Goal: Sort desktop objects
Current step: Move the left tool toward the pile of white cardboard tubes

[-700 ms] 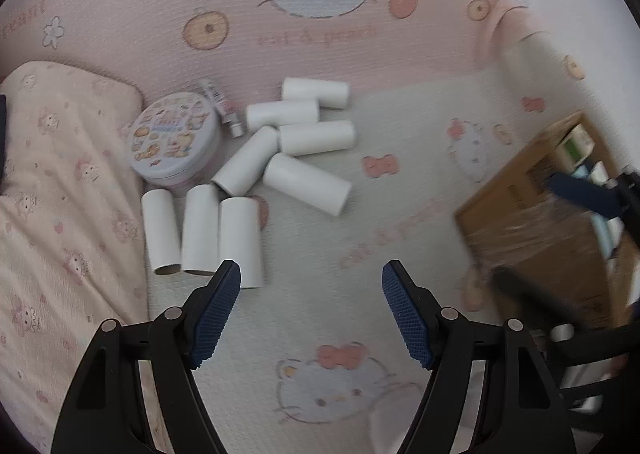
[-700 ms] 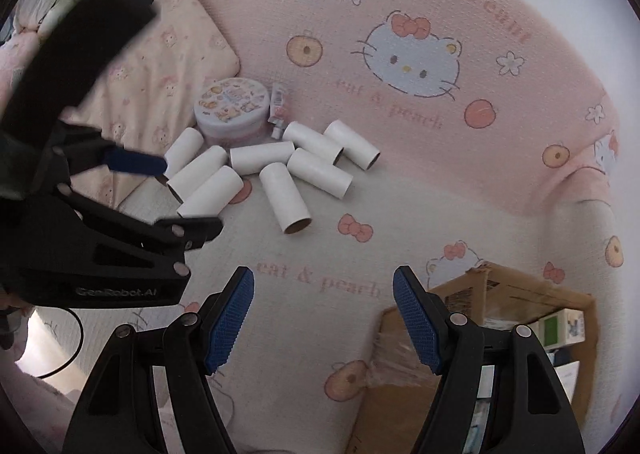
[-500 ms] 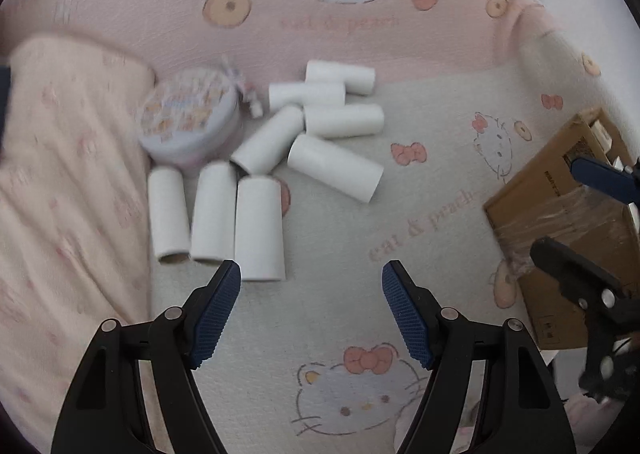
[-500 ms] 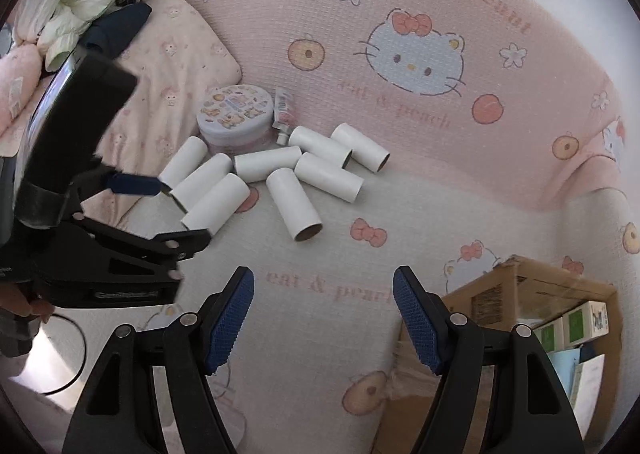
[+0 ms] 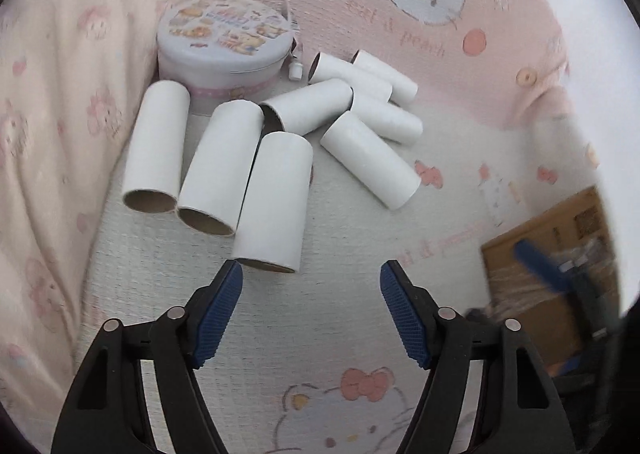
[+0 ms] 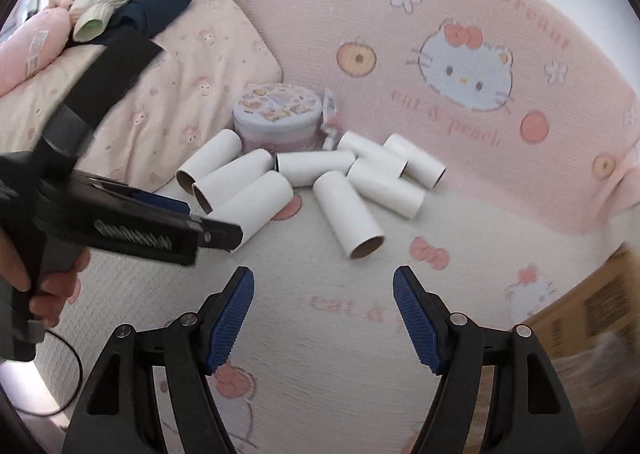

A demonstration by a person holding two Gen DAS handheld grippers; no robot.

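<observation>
Both the left tongs [image 5: 311,274] and the right tongs [image 6: 323,280] are held spread, empty, near the cardboard tubes [image 5: 276,198] on the bed [image 5: 340,286].

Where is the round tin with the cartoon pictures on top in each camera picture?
Left wrist view: the round tin sits upper left, beside the pillow, behind the white tubes.
Right wrist view: the same tin sits just above the middle, behind the tubes.
Shared landmark: the nearest tube, which the open left gripper hovers by, appears left of centre in the right view.
</observation>
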